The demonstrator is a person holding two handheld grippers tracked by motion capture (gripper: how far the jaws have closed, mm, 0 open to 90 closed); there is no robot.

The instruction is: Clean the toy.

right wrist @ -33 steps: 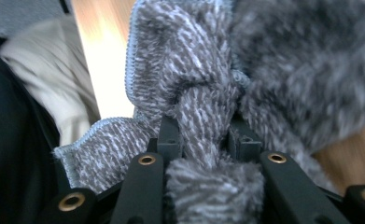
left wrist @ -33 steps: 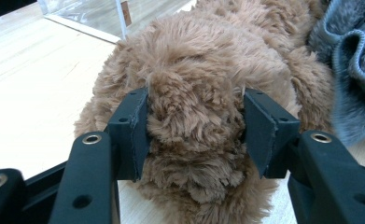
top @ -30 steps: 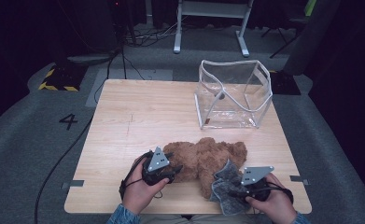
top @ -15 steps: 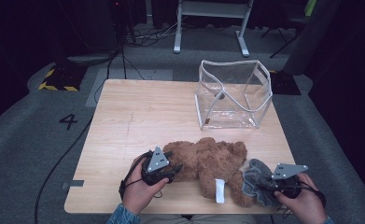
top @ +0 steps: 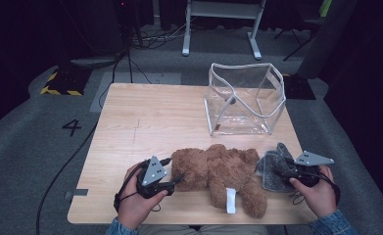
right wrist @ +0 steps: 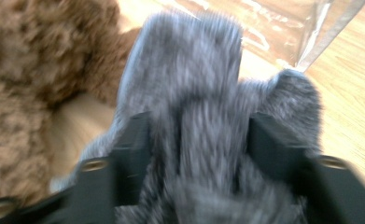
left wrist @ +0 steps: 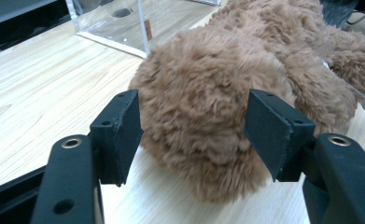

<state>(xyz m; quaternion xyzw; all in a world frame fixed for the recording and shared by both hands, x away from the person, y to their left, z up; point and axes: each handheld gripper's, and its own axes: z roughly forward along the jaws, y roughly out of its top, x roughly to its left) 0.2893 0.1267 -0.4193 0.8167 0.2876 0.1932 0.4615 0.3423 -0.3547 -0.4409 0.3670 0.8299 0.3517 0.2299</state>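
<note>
The left gripper (top: 175, 180) has just been opening: its fingers (left wrist: 119, 133) stand wide on either side of the brown plush bear's (top: 223, 171) head, not pressing it. The bear lies at the bench's (top: 145, 122) near edge. The right gripper (top: 283, 172) has also just been opening; its fingers (right wrist: 131, 149) stand apart with the grey furry cloth (top: 273, 169) bunched between them, just beside the bear.
</note>
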